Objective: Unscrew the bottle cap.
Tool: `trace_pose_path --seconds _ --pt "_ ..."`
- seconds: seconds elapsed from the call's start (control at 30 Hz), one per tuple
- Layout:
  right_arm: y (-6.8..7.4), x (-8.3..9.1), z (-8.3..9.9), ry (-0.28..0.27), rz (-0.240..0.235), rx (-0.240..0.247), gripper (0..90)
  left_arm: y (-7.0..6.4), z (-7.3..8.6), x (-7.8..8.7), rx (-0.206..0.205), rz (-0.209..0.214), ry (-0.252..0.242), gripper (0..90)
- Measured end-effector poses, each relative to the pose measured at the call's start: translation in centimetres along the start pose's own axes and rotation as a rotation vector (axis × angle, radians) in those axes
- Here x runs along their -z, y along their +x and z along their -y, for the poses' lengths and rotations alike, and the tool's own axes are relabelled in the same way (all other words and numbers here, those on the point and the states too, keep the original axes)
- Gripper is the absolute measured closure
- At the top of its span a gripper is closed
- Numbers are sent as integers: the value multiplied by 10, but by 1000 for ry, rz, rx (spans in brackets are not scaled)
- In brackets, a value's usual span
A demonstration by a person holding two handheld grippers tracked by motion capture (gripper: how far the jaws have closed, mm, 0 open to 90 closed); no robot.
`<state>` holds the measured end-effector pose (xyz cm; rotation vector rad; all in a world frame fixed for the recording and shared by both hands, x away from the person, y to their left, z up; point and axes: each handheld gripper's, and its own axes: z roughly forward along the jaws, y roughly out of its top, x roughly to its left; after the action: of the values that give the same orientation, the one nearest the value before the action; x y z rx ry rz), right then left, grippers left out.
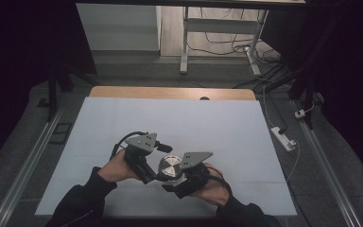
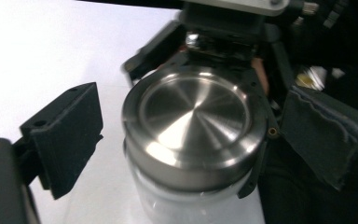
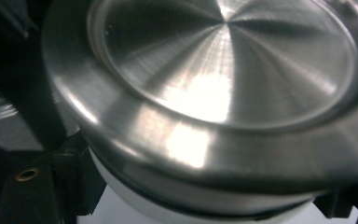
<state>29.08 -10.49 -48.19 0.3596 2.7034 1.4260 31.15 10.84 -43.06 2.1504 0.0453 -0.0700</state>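
One clear jar (image 2: 186,200) with brushed-steel lid (image 2: 193,116): right gripper (image 1: 182,176) clasps it, left gripper (image 1: 153,165) spread.

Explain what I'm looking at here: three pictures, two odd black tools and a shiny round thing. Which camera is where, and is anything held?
A person sits at a table covered by a white sheet, holding a hand-held two-jaw gripper in each hand. The wide picture comes from a fixed camera above, looking forward and down. There the left gripper and right gripper meet around a jar.

The other two pictures come from cameras riding on the grippers. In the left gripper view, its own padded jaws stand wide apart on either side of the jar, not touching it. Opposite, the right gripper's jaws wrap the steel lid.

The right gripper view looks closely at that lid, with its black jaws at the rim. It seems to hold the jar by the lid.
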Motion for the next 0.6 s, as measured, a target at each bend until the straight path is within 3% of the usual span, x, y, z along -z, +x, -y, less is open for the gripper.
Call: trace_pose_path --seconds 0.13,0.2,0.27,0.37,0.53,0.57,0.6 --pt "6 -2 -1 9 -27 26 154 -5 0 -9 -49 21 41 142" --pt "7 -1 -2 6 -26 28 153 -6 -1 -11 -42 -12 33 185" --pt "5 0 -2 3 -3 17 154 -6 -3 -12 -8 -60 31 190" --pt "-1 3 -1 -5 54 -19 153 -7 -6 -17 75 -157 9 192" --pt "-10 6 1 -14 171 -93 154 -16 -14 -36 220 -386 -37 190" --pt "-11 7 2 -13 190 -103 154 -17 -15 -38 225 -402 -42 185" --pt "-11 7 2 -17 199 -110 154 -17 -16 -39 226 -384 -43 153"
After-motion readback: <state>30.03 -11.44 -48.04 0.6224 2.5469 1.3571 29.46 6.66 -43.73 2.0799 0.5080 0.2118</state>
